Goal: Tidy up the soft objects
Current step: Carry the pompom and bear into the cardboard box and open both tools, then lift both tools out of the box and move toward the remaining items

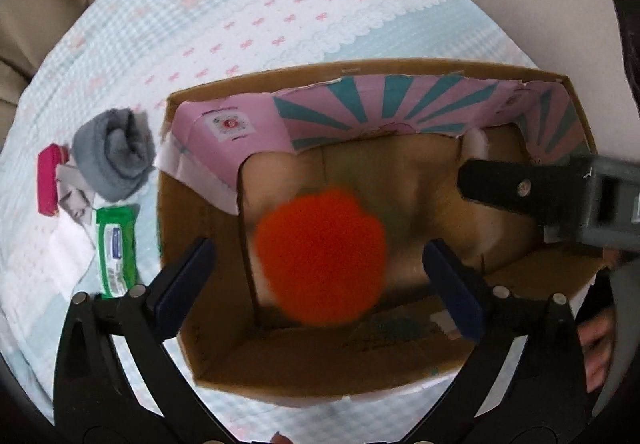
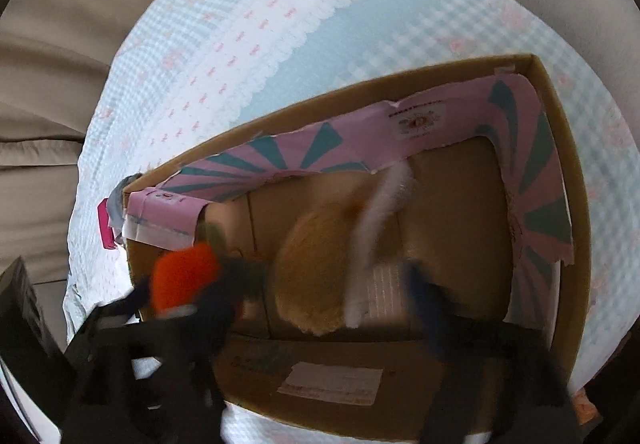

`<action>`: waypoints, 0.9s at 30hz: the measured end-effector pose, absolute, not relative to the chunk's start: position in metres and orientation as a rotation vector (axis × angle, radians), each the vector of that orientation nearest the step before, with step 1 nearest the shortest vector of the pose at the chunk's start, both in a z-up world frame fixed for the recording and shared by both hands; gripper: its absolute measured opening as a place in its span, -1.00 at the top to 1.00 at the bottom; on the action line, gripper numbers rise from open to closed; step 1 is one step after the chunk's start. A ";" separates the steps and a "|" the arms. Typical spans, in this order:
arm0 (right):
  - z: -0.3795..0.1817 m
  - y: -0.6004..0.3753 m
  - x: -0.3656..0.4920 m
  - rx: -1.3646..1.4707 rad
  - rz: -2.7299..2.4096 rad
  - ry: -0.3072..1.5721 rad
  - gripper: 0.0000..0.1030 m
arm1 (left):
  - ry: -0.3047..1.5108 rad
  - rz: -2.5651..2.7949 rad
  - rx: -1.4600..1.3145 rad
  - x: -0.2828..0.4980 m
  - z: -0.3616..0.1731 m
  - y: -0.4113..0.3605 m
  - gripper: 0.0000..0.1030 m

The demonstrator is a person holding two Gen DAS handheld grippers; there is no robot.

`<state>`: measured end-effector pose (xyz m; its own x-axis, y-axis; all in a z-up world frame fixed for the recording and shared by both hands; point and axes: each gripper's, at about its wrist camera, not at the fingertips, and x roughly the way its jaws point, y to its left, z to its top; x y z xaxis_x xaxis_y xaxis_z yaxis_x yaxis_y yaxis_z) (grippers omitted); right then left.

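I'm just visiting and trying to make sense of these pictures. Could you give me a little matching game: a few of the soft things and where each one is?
Things:
1. orange plush
2. grey towel
3. green packet
4. tan plush

Places:
A. rolled up on the cloth, left of the box
B. inside the box, in the right wrist view
C. blurred, between the open left gripper fingers
D. flat on the cloth, nearer the camera than the towel

Pairs: 1-C, 2-A, 3-D, 4-B
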<state>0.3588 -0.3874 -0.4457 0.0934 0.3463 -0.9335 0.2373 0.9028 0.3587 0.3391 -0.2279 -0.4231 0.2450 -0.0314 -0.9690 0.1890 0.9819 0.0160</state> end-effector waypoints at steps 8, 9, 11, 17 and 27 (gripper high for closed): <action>-0.438 -0.393 0.357 0.451 0.102 1.448 -1.00 | 1.343 -0.160 0.133 0.334 -0.418 -0.221 -1.00; -0.436 -0.393 0.357 0.451 0.102 1.441 -1.00 | 1.342 -0.160 0.132 0.334 -0.417 -0.221 -1.00; -0.433 -0.395 0.356 0.449 0.099 1.433 -1.00 | 1.339 -0.159 0.131 0.332 -0.412 -0.221 -1.00; -0.413 -0.395 0.352 0.417 0.089 1.416 -1.00 | 1.301 -0.168 0.112 0.325 -0.385 -0.220 -1.00; -0.337 -0.388 0.329 0.327 0.065 1.296 -1.00 | 1.155 -0.183 0.117 0.298 -0.303 -0.213 -1.00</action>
